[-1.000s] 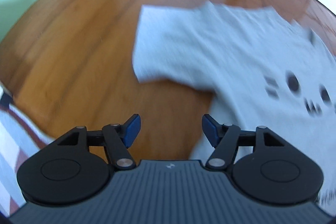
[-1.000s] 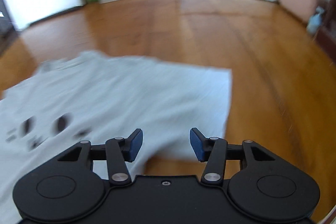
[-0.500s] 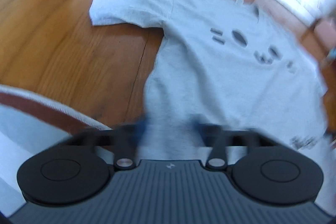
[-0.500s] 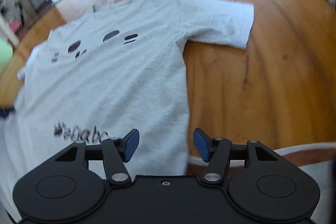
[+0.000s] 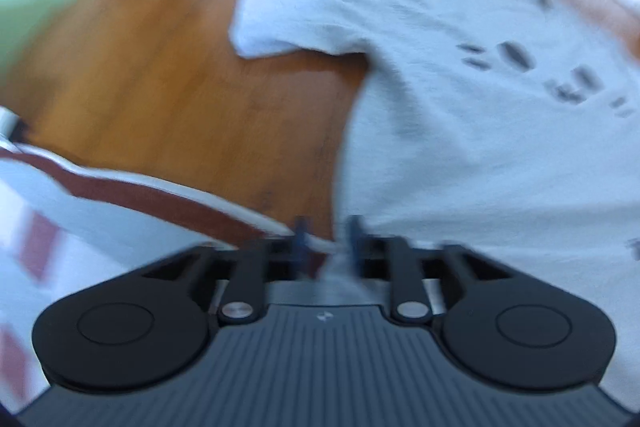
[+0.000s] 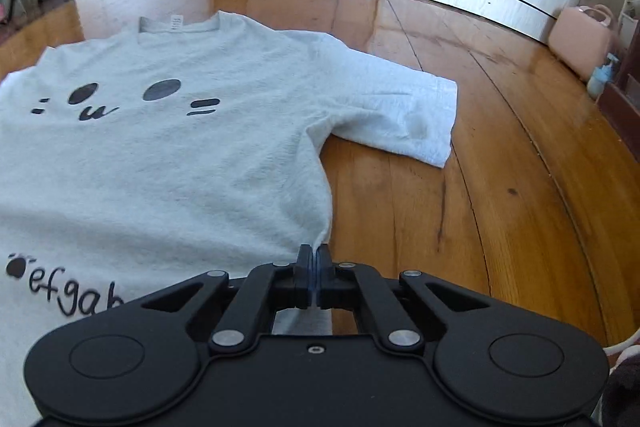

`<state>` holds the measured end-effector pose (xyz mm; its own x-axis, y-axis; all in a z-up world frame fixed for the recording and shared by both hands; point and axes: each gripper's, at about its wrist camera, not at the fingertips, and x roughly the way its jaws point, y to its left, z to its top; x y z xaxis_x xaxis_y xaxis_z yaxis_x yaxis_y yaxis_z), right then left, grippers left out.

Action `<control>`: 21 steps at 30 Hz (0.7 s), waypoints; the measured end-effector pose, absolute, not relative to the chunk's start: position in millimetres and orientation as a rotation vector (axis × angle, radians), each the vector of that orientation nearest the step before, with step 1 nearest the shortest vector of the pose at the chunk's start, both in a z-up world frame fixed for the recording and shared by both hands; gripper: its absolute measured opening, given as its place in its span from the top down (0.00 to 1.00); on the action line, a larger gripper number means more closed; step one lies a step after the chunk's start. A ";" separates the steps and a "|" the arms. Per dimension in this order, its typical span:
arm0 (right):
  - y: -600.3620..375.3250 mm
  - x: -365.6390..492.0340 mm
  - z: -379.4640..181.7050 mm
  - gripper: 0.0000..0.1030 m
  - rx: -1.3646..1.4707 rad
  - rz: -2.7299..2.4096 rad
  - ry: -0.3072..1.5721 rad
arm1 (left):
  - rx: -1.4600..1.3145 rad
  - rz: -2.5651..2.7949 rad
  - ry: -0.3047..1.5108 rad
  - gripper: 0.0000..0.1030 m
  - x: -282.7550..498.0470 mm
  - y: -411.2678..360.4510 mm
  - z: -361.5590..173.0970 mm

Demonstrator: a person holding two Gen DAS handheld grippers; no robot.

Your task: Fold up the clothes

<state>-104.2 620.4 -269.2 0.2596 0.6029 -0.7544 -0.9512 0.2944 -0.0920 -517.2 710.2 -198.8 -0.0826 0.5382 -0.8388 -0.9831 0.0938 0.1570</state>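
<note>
Wooden floor point(image 5: 168, 75) carries the grey T-shirt point(image 5: 460, 99), blurred; my left claw point(image 5: 326, 239) has narrowed around its hem corner. From the right, the T-shirt point(image 6: 180, 155) lies flat, face print up, and my right claw point(image 6: 313, 259) pinches its hem.

A light grey T-shirt point(image 6: 168, 147) lies flat on the brown wood floor point(image 6: 500, 187) with its front up and its neck hole far from the camera. It has a cute black face on the chest with two round eyes, a little mouth and short whisker lines, and black letters near the bottom edge. One short sleeve point(image 6: 404, 115) sticks out to the side, and the bottom corners are lifted a bit.
</note>
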 end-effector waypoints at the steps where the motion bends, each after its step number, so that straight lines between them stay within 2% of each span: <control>1: 621.7 -104.8 -269.1 1.00 -0.627 1.142 0.681 | -0.603 1.434 0.952 0.70 -515.8 712.4 -198.2; 5: 623.2 -97.7 -264.4 0.96 -0.639 1.125 0.731 | -0.665 1.313 0.843 0.71 -519.6 739.8 -198.7; 7: 624.2 -87.8 -256.7 0.71 -0.583 1.129 0.793 | -0.694 1.252 0.788 0.69 -521.6 753.5 -198.9; 9: 627.8 -75.0 -251.8 0.55 -0.465 1.198 0.865 | -0.722 1.191 0.733 0.57 -523.5 767.2 -199.2; 12: 648.0 -51.3 -249.7 0.34 -0.307 1.266 1.020 | -0.762 1.098 0.651 0.47 -526.3 787.7 -199.6; 16: 683.3 -33.4 -256.5 0.34 -0.227 1.211 1.113 | -0.746 1.105 0.675 0.44 -511.8 815.9 -216.0; 19: 699.8 -36.8 -257.2 0.36 -0.214 1.238 1.069 | -0.668 1.100 0.653 0.49 -505.5 826.3 -222.5; 20: 704.4 -40.5 -257.1 0.42 -0.229 1.247 1.036 | -0.647 1.100 0.653 0.84 -504.9 828.9 -224.5; 21: 708.5 -44.4 -257.2 0.76 -0.257 1.248 0.994 | -0.633 1.109 0.650 0.96 -504.8 830.9 -224.5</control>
